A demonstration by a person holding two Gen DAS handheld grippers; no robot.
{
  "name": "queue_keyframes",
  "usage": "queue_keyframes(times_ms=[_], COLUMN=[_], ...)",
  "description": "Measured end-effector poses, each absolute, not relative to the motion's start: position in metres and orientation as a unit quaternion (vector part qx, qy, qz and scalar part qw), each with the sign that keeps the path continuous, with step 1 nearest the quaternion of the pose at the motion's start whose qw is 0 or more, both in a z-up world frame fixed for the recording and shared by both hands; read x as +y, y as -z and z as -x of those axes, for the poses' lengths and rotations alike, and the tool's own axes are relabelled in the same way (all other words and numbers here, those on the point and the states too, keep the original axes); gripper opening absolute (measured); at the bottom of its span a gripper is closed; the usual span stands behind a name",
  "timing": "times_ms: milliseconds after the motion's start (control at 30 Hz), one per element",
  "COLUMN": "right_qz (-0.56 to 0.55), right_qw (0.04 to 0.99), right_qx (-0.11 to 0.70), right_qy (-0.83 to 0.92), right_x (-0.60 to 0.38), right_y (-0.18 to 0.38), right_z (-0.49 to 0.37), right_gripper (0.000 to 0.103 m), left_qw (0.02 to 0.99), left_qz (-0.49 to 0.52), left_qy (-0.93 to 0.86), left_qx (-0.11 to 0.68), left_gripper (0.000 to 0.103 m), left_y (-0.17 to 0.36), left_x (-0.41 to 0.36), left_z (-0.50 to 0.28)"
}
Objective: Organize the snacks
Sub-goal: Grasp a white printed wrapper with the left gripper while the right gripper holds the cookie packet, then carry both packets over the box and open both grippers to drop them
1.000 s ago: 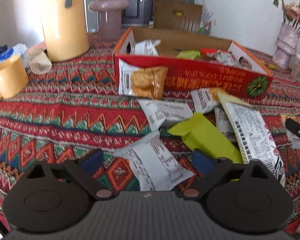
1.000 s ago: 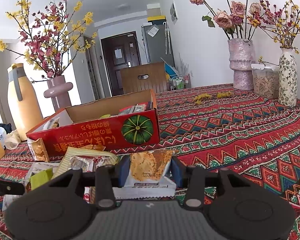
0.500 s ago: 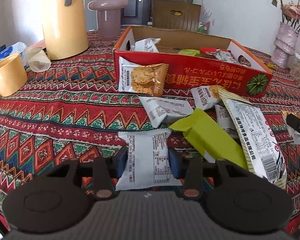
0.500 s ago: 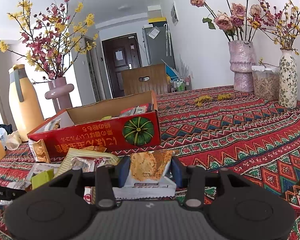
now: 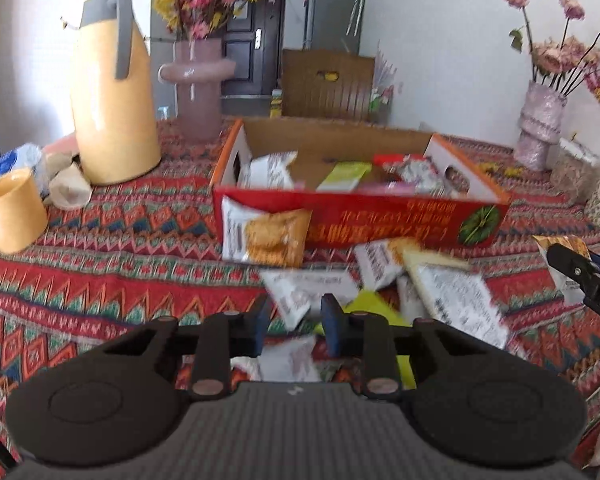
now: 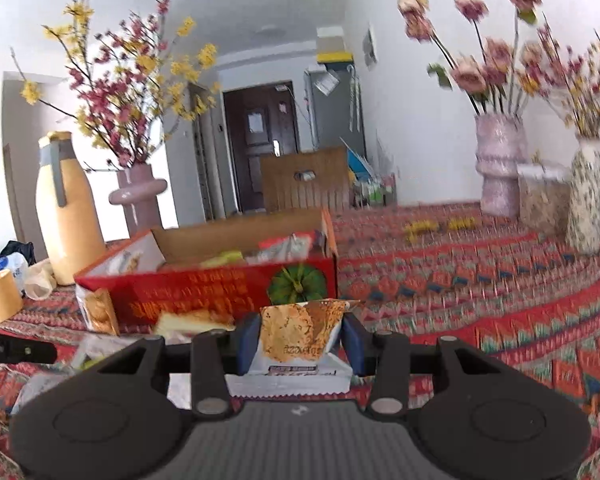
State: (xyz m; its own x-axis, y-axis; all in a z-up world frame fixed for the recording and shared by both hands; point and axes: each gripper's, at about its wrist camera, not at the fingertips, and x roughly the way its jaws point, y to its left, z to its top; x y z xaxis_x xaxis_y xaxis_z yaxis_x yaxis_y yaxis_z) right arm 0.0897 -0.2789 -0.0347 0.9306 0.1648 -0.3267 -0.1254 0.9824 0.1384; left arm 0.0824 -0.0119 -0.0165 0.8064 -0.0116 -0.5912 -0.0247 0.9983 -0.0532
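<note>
Here, in the left wrist view, the left tool (image 5: 292,326) sits at the lower centre of the frame with its blue pads drawn narrow on a white snack packet (image 5: 290,362), which shows blurred between and just below them. Its jaws have just been closing, and the packet is between them. Beyond it, loose packets lie on the patterned bench cloth (image 5: 112,264): a yellow-green wrapper (image 5: 374,310), a white printed bag (image 5: 456,300), and a biscuit packet (image 5: 266,236) leaning against the front wall of the red cardboard box (image 5: 380,220) at mid frame. Several more packets lie inside the box. A yellow jug (image 5: 112,104) and a yellow mug (image 5: 12,210) stand at the left.

In the right wrist view, the right tool (image 6: 300,340) at the lower centre holds an orange-printed biscuit packet (image 6: 300,336) upright between its pads, its top edge level with the box's pumpkin picture (image 6: 298,284) behind it. The left tool's black tip pokes in at the left edge.
</note>
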Motion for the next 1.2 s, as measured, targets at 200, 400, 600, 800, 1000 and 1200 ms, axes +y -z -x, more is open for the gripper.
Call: queue_keyframes(times_ms=[200,400,600,800,1000,1200], right_qz=[-0.05,-0.054,-0.054,-0.049,-0.034,-0.019], right_qw=[0.984,0.98,0.979,0.981,0.985,0.986], right_qx=[0.15,0.171,0.175,0.164,0.146,0.135], right_qy=[-0.084,-0.091,-0.09,-0.091,-0.091,-0.094], right_x=[-0.271,-0.268,-0.268,-0.268,-0.265,-0.259], right_y=[0.017,0.027,0.03,0.023,0.008,-0.006], right_z=[-0.094,-0.094,-0.094,-0.092,-0.101,-0.126], right_gripper=[0.043,0.044,0.044,0.044,0.044,0.044], left_qw=[0.945,0.927,0.921,0.937,0.955,0.965], left_qz=[0.031,0.025,0.024,0.022,0.018,0.017], left_qy=[-0.019,-0.03,-0.021,-0.015,-0.017,-0.019], left_qx=[0.324,0.374,0.388,0.347,0.296,0.26], left_gripper=[0.063,0.072,0.041,0.041,0.041,0.041], left_y=[0.021,0.046,0.056,0.033,-0.001,-0.026], left_x=[-0.008,-0.007,-0.008,-0.007,-0.008,-0.015], left_z=[-0.085,-0.084,-0.086,-0.082,-0.091,-0.119])
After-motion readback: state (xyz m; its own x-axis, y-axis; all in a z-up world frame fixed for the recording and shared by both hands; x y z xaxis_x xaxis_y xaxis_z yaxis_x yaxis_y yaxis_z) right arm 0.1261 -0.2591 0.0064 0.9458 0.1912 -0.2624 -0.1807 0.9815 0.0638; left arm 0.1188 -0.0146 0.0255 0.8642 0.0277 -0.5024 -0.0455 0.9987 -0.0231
